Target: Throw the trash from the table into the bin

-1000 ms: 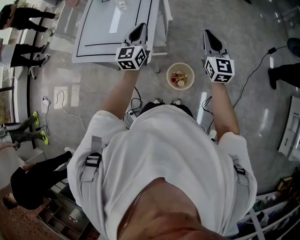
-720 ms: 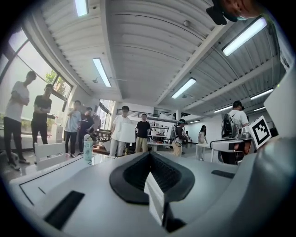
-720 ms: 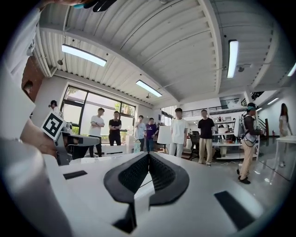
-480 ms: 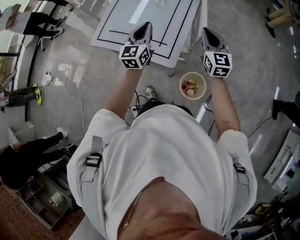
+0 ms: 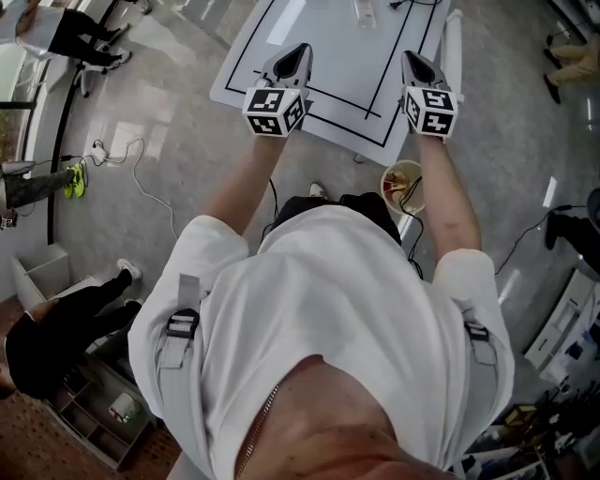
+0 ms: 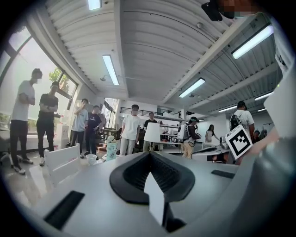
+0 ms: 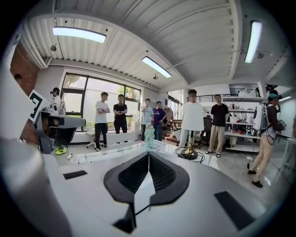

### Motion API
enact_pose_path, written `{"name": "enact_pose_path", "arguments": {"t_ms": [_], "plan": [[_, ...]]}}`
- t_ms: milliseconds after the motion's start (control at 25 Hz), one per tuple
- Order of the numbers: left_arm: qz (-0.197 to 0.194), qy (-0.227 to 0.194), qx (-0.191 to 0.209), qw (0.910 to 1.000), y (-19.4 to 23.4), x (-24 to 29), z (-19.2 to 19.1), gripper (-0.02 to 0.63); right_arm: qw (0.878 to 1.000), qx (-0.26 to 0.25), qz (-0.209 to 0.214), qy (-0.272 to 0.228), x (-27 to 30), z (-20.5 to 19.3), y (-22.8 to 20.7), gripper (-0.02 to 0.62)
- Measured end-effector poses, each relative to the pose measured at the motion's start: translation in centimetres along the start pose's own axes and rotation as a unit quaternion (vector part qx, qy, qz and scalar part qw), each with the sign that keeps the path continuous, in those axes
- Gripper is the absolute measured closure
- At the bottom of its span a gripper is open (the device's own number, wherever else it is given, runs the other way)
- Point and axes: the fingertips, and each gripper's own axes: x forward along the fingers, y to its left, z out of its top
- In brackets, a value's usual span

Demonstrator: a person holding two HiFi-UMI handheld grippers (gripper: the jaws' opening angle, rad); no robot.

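Note:
In the head view my left gripper (image 5: 300, 51) and right gripper (image 5: 412, 59) are held side by side over the near edge of the white table (image 5: 281, 37), both shut and empty. A clear bottle (image 5: 364, 9) lies at the table's far end. The left gripper view shows its jaws (image 6: 149, 155) pressed together, with a teal-labelled bottle (image 6: 111, 150) and a white cup (image 6: 91, 159) far ahead on the table. The right gripper (image 7: 149, 155) is shut too, the bottle (image 7: 149, 137) beyond it. The round bin (image 5: 397, 180) with trash inside stands on the floor under my right forearm.
A white lamp (image 7: 191, 121) with a cable stands on the table to the right of the bottle. Several people stand beyond the table. A white chair (image 6: 62, 159) is at the table's left. Cables (image 5: 131, 187) lie on the floor to the left.
Both grippers have travelled forward from above the floor to above the table's near edge. The bin, earlier ahead between my arms, now sits beneath my right forearm.

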Motion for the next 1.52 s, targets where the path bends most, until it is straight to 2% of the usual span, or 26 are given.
{"name": "enact_pose_path", "arguments": {"t_ms": [320, 600, 880, 1040, 1280, 1520], "plan": [[0.013, 0.016, -0.014, 0.9997, 6.3, 2.6, -0.9, 0.595, 0.999, -0.002, 0.001, 0.041, 7.6, -0.8, 0.5, 0.589], [0.034, 0.042, -0.027, 0.9982, 10.0, 6.8, -2.8, 0.595, 0.995, 0.001, 0.017, 0.094, 15.4, -3.8, -1.1, 0.579], [0.053, 0.067, -0.041, 0.9955, 12.3, 9.4, -5.0, 0.595, 0.99, 0.017, 0.034, 0.137, 21.6, -6.7, -2.2, 0.344], [0.067, 0.077, -0.046, 0.9938, 13.7, 10.1, -6.2, 0.595, 0.987, 0.023, 0.047, 0.153, 24.5, -7.7, -2.1, 0.262], [0.083, 0.083, -0.051, 0.9918, 15.5, 10.7, -7.0, 0.595, 0.982, 0.015, 0.045, 0.185, 28.3, -8.9, -2.7, 0.183], [0.095, 0.086, -0.053, 0.9903, 16.7, 11.2, -7.5, 0.595, 0.972, 0.007, 0.031, 0.231, 30.6, -10.9, -3.4, 0.178]]}}
